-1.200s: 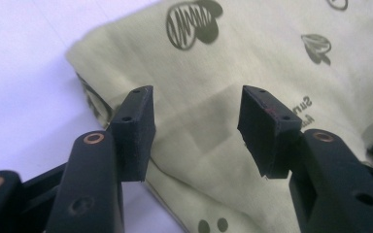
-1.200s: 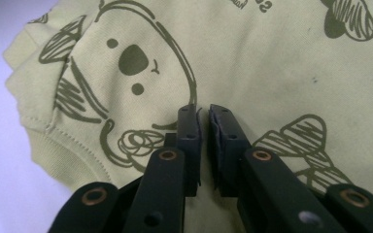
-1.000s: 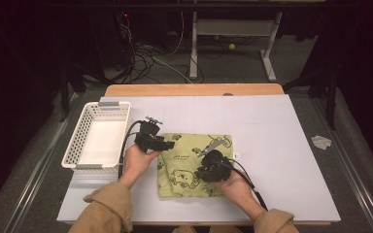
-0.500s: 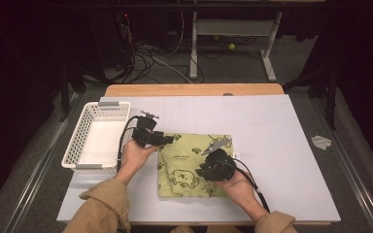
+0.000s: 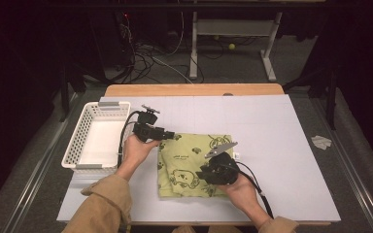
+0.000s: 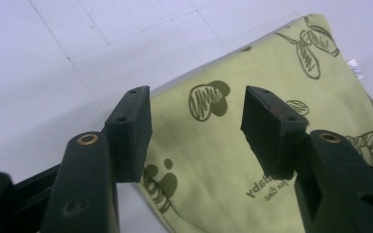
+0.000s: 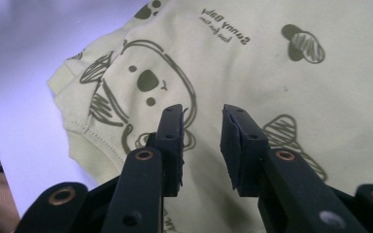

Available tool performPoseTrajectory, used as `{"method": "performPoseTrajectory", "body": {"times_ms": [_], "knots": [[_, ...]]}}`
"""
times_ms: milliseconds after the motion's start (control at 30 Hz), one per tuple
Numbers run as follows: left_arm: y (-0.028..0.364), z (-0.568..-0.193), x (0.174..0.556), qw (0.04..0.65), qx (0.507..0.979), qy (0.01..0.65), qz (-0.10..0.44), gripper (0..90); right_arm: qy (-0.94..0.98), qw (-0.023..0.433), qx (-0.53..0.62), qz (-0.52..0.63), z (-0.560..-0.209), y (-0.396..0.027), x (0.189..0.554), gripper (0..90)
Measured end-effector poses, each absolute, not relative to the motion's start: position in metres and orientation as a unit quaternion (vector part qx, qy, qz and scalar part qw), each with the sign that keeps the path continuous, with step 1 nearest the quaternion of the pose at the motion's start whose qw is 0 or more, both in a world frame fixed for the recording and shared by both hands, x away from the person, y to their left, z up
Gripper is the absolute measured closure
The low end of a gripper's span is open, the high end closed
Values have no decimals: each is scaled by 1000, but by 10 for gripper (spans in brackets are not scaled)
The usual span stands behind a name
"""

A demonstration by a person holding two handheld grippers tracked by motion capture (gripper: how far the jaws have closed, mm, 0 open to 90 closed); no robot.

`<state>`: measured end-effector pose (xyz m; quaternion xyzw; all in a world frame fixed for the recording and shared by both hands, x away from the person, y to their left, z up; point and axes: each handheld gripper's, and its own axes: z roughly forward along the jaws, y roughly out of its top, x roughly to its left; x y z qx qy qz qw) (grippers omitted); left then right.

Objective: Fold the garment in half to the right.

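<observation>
A folded yellow-green garment [image 5: 187, 158] printed with bears lies flat on the white table [image 5: 277, 141]. My left gripper [image 5: 171, 136] hovers at its upper left corner. In the left gripper view that gripper [image 6: 196, 109] is open above the cloth's [image 6: 213, 145] edge, its pads apart from it. My right gripper [image 5: 203, 173] is over the garment's lower right part. Its jaws have just been opening a little, and in the right gripper view that gripper [image 7: 201, 126] is open above the bear print [image 7: 148, 80] with nothing between the pads.
A white mesh basket [image 5: 76, 145] stands at the table's left edge, beside my left hand. A small white label [image 5: 235, 156] sticks out at the garment's right side. Bare table spreads to the right and behind the garment.
</observation>
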<state>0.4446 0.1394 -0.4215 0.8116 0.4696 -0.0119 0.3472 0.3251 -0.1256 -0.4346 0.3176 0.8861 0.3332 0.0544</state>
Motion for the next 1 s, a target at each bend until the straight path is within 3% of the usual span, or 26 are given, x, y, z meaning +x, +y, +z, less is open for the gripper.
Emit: {"method": "performPoseTrajectory", "body": {"times_ms": [467,1000], "knots": [[145,-439,461,366,798,479,-16,403,896,41,297,328,-446,-107,315,701],[150,-460,469,327,804,496,-20,408,906,16,287,312,-453,-95,310,709]]}}
